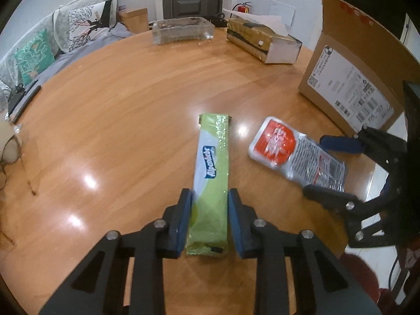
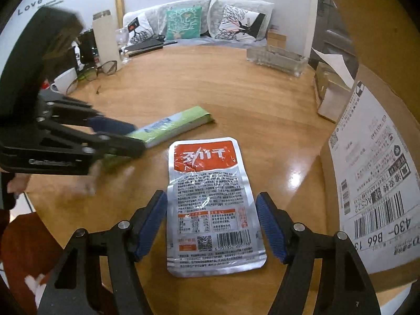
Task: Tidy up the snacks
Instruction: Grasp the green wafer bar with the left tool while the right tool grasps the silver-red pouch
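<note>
A long green snack pack (image 1: pixel 212 173) lies on the round wooden table (image 1: pixel 118 110). My left gripper (image 1: pixel 210 197) straddles its near end, jaws close on both sides with small gaps showing. A silver pouch with an orange label (image 2: pixel 210 199) lies flat between the wide-open fingers of my right gripper (image 2: pixel 212 202), not touched. The pouch also shows in the left wrist view (image 1: pixel 296 155), with the right gripper (image 1: pixel 315 165) around it. The green pack (image 2: pixel 170 127) and left gripper (image 2: pixel 131 139) show in the right wrist view.
An open cardboard box (image 1: pixel 351 78) with shipping labels stands at the right. A tissue box (image 1: pixel 262 40) and a clear glass tray (image 1: pixel 182 30) sit at the far edge. A thermos (image 2: pixel 105 39), glasses (image 2: pixel 102 69) and a white cup (image 2: pixel 64 81) stand at the table's left.
</note>
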Demonstrator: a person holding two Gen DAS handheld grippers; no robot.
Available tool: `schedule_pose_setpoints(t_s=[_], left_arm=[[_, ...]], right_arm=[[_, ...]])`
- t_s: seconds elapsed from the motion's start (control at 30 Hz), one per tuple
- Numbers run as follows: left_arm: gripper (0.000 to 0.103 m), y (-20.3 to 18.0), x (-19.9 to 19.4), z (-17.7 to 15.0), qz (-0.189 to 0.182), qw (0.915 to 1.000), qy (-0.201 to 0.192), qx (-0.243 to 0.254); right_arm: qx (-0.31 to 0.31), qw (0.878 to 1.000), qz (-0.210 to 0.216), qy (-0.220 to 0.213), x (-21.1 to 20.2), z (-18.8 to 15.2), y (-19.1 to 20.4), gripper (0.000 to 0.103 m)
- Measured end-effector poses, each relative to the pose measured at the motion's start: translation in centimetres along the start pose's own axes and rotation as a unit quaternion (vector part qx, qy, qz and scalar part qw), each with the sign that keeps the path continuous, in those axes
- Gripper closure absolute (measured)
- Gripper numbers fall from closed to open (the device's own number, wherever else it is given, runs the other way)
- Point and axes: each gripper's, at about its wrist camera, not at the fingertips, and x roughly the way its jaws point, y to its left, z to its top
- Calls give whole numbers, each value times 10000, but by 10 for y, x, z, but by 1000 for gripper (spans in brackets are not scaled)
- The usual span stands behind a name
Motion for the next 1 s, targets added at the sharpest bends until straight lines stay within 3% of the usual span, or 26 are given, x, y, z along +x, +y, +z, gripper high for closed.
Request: schedule_pose_setpoints(t_s=[0.33, 0.7, 1.0], left_arm=[[77, -8, 6, 3, 240, 9995, -190, 4], [79, -6, 3, 1, 210, 9992, -334, -70], [79, -1, -31, 2, 366, 9974, -609, -117]], right_arm=[[182, 9998, -28, 46, 6, 8, 4, 36], [126, 9998, -66, -101, 7, 8, 2, 38], [238, 9987, 133, -437, -24, 20, 9, 38]])
